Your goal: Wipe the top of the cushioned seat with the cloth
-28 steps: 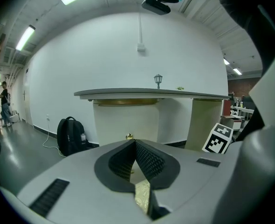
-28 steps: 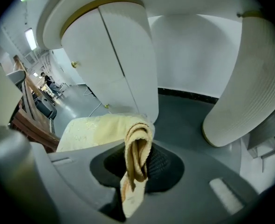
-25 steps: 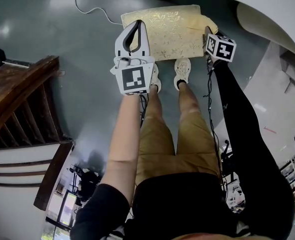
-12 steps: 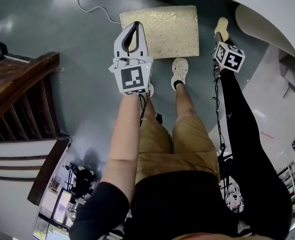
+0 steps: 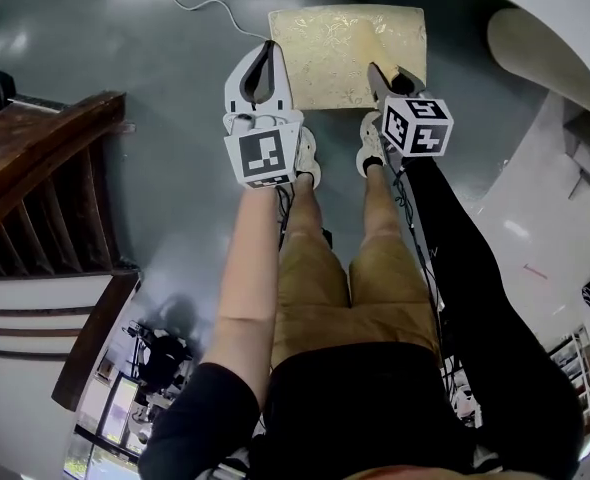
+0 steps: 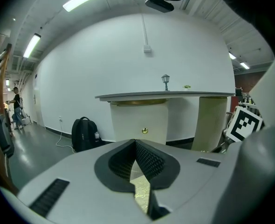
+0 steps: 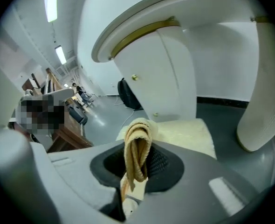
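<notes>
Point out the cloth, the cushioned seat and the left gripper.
cloth (image 7: 138, 130): right gripper view, top of its folded loop.
cushioned seat (image 5: 340, 48): head view, bare middle of its top.
left gripper (image 6: 135, 143): left gripper view, where its fingertips meet.

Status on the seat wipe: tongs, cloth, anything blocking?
Left tongs shut, empty, by seat left edge. Right tongs shut on cloth, over seat's near right; contact unclear. Nothing lying on seat.

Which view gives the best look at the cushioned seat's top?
The head view: the cushioned seat shows nearly whole from above. The right gripper view shows part past the cloth; the left gripper view only a sliver between its fingers.
</notes>
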Demonstrator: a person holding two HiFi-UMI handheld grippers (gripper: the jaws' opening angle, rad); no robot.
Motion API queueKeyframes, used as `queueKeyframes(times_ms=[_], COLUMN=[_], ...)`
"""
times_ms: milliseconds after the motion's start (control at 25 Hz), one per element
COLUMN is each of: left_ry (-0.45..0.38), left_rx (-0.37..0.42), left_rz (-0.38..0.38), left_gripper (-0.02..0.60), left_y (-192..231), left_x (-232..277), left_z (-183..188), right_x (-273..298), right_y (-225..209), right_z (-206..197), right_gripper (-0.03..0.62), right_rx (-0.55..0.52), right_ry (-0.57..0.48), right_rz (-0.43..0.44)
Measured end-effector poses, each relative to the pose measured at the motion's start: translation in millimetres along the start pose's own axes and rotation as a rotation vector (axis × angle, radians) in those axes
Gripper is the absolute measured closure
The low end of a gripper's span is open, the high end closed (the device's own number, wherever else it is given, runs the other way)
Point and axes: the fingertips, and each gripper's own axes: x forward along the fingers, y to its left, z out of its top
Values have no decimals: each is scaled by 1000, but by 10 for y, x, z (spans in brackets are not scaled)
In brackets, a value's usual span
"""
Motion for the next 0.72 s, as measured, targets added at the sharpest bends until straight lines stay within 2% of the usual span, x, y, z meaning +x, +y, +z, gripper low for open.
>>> queueKeyframes(times_ms=[200,320,400,520,720], left_ry=[7,15,19,18,19], left_rx=[-4,-6,-6,-9,-10], left_rz=[10,11,5,-14,-46], left_gripper=[574,574,574,574,574], left_y=[337,476,549,582,519], left_x=[-136,-185,-200,-232,-246], left_z=[-106,-198,-258,-303,-309], right_x=[406,693,914,1086,968], right_y=[1077,1390,1393,1172,671], right_z=[-217,-388,-563,-770,-710], right_gripper=[537,536,536,536,536], right_rx=[-8,23,35,43,50], right_ry=[47,84,146,242,223], right_rz=[208,249,207,83,-66])
